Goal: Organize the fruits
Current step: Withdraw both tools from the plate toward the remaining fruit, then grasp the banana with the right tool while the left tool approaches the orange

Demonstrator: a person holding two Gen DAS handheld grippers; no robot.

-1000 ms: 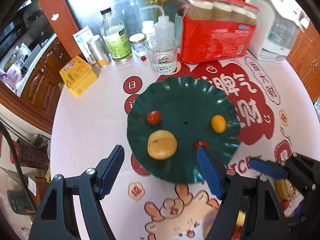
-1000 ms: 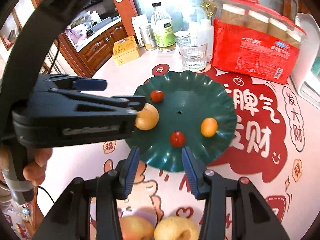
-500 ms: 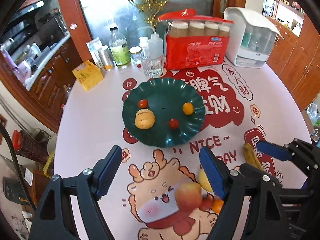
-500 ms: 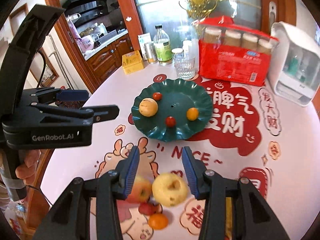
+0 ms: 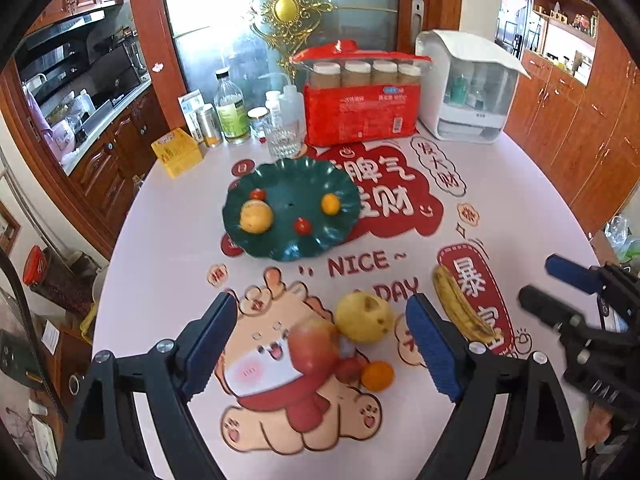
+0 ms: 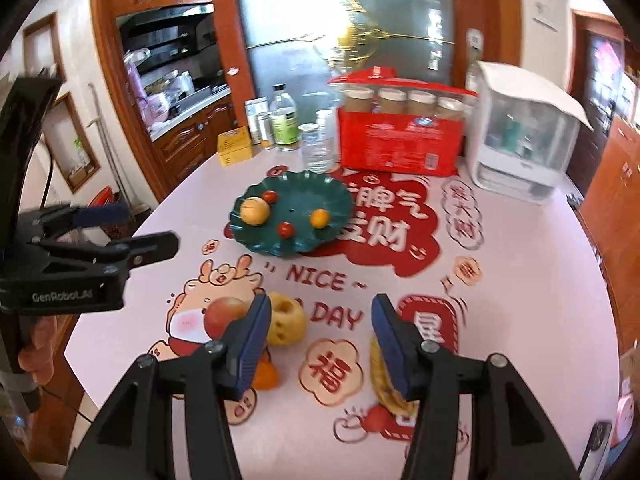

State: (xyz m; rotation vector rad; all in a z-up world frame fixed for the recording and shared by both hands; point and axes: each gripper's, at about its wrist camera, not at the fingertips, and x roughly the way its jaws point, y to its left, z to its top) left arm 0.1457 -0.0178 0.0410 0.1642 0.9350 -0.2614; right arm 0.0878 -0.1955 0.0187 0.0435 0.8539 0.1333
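A dark green plate (image 5: 280, 254) (image 6: 304, 196) holds a yellow round fruit (image 5: 256, 219) (image 6: 256, 210), two cherry tomatoes (image 5: 303, 226) (image 6: 286, 230) and a small orange (image 5: 330, 204) (image 6: 320, 218). Nearer on the table lie a yellow apple (image 5: 364, 318) (image 6: 286, 322), a red apple (image 5: 314, 344) (image 6: 224, 314), an orange (image 5: 378, 376) (image 6: 266, 376), a small red fruit (image 5: 348, 370) and a banana (image 5: 460, 308) (image 6: 384, 380). My left gripper (image 5: 320, 344) (image 6: 148, 226) hangs above the loose fruit, jaws opening, gripping nothing. My right gripper (image 6: 320, 346) (image 5: 540, 280) hovers beside it, jaws opening, empty.
At the table's far edge stand a red pack of bottles (image 5: 360, 112), a white dispenser box (image 5: 464, 92), a glass (image 5: 282, 142), several bottles and jars (image 5: 230, 112) and a yellow box (image 5: 176, 152). Wooden cabinets surround the round table. A hand (image 6: 36, 344) holds the left gripper.
Both grippers have drawn back and upward from the plate, bringing the loose fruit near the table's front into view. Both sets of jaws stand wider than before.
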